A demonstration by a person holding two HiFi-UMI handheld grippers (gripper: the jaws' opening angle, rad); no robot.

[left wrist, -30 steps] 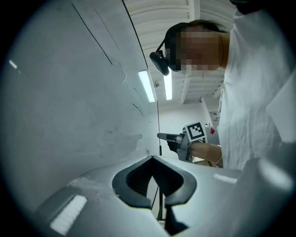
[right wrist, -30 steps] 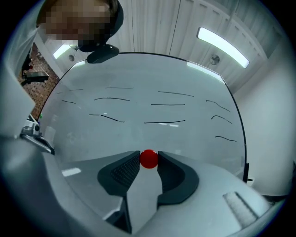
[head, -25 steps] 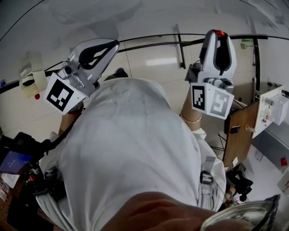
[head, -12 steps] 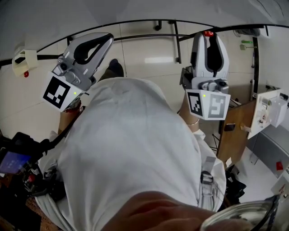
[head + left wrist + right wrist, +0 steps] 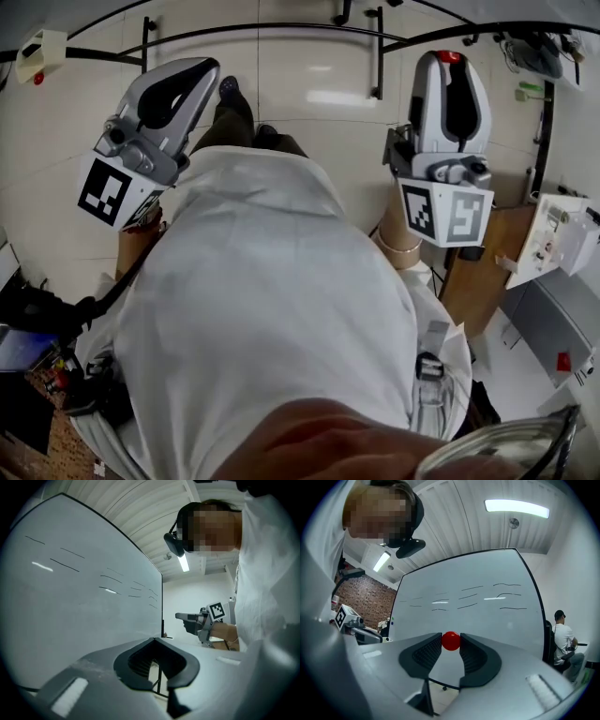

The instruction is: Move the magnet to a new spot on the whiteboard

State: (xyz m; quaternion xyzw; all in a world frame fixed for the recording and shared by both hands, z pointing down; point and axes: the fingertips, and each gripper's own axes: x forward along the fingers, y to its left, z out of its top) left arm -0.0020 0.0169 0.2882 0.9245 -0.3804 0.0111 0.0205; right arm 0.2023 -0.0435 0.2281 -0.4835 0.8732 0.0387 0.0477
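Clamping 1 magnet (image 5: pixel 451 641), right tool (image 5: pixel 451 638) (1 whiteboard (image 5: pixel 487 616)).

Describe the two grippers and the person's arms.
Left gripper and right gripper are light grey shells with black ribbed pads; each carries a cube of black-and-white square markers. The person wears a white top and a thin bangle on the right wrist.

Head view steeply down, both gripper views sharing whiteboard (image 5: pixel 478 588)
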